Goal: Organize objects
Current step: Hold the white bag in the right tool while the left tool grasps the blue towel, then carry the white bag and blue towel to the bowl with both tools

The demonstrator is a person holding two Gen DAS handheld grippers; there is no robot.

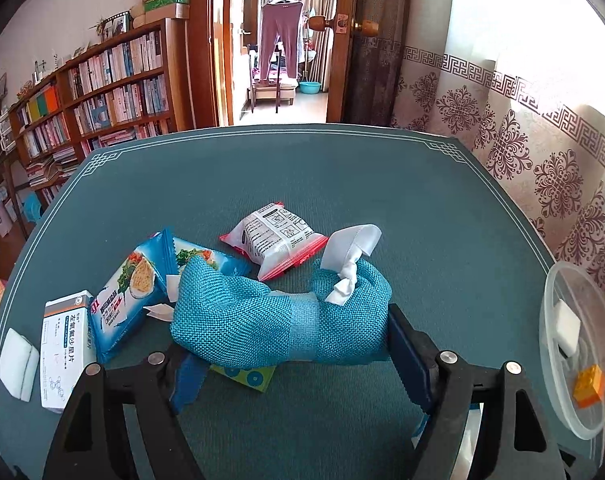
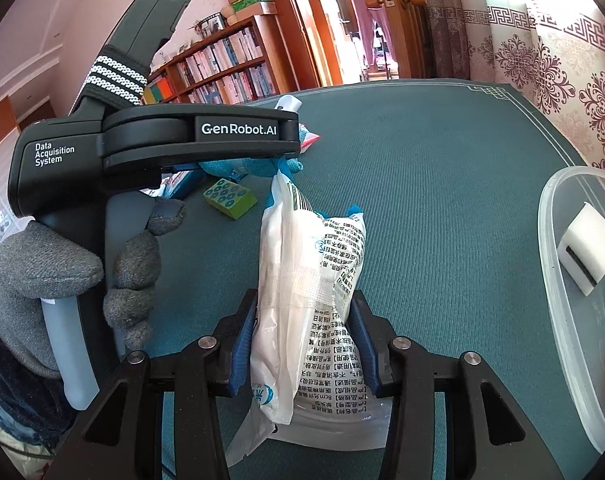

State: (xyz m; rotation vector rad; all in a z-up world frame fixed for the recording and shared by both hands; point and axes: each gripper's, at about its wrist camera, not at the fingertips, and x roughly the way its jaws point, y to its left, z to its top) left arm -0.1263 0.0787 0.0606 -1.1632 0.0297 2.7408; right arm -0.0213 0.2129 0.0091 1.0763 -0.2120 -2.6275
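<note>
My left gripper [image 1: 294, 342] is shut on a teal woven pouch [image 1: 262, 316] tied with a white ribbon [image 1: 352, 248]. The pads press on both of its ends. In the right wrist view the left gripper [image 2: 284, 160] holds the pouch [image 2: 222, 168] just above the mat, with a grey-gloved hand [image 2: 50, 268] on its handle. My right gripper [image 2: 302, 344] is shut on a white plastic packet [image 2: 326, 280] printed with black text, which stands up between the blue pads. A clear plastic container [image 1: 558, 276] [image 2: 550, 240] sits at the right, holding a white block [image 1: 566, 320] and an orange brick [image 1: 590, 386].
On the teal table mat [image 1: 342, 184] lie blue cracker packets [image 1: 130, 296], a red-and-white snack packet [image 1: 274, 244], a white medicine box [image 1: 62, 344], a white pad [image 1: 18, 364] and a green block [image 1: 246, 378] under the pouch. A bookshelf, a doorway and a patterned curtain stand beyond the table.
</note>
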